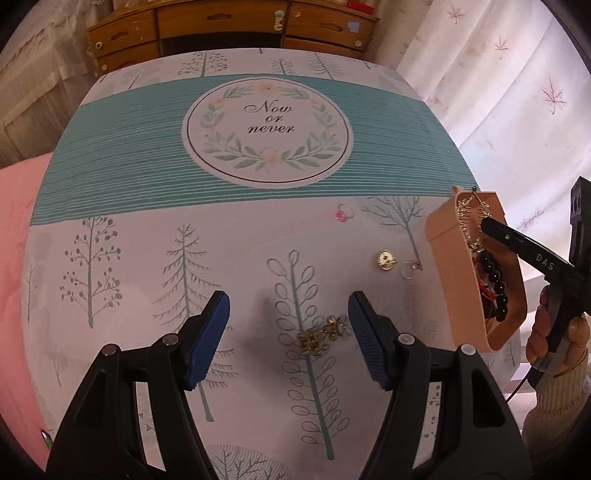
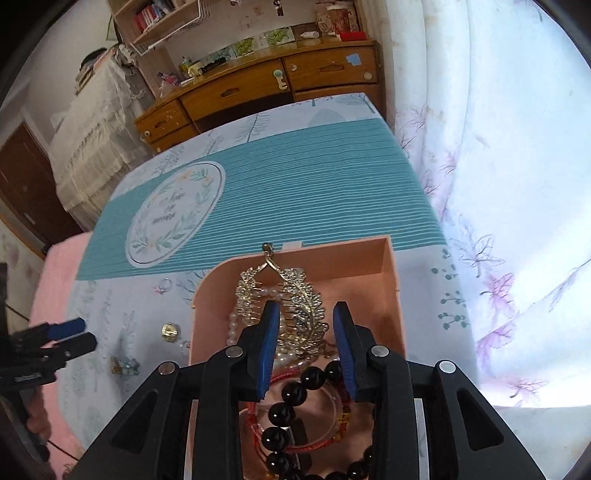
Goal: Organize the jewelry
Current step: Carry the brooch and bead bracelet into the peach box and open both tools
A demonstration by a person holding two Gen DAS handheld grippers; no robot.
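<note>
A peach jewelry box (image 1: 439,229) (image 2: 373,266) stands at the table's right edge. It holds a gold leaf hair comb (image 2: 306,299), a pearl string (image 2: 233,325), a black bead bracelet (image 2: 291,395) and a red cord bracelet (image 2: 295,448). My right gripper (image 2: 307,345) is open over the box, its tips around the comb without gripping it. My left gripper (image 1: 289,334) is open above the table, with a gold earring pair (image 1: 320,334) between its fingers. A pink-stone ring (image 1: 344,213), a gold round pendant (image 1: 385,260) and a thin silver ring (image 1: 407,269) lie loose on the table.
The table has a cloth (image 1: 147,155) with teal stripes and printed trees. A wooden drawer desk (image 1: 229,26) stands behind it. A white curtain (image 2: 517,184) hangs on the right. A pink surface (image 1: 18,236) lies to the left.
</note>
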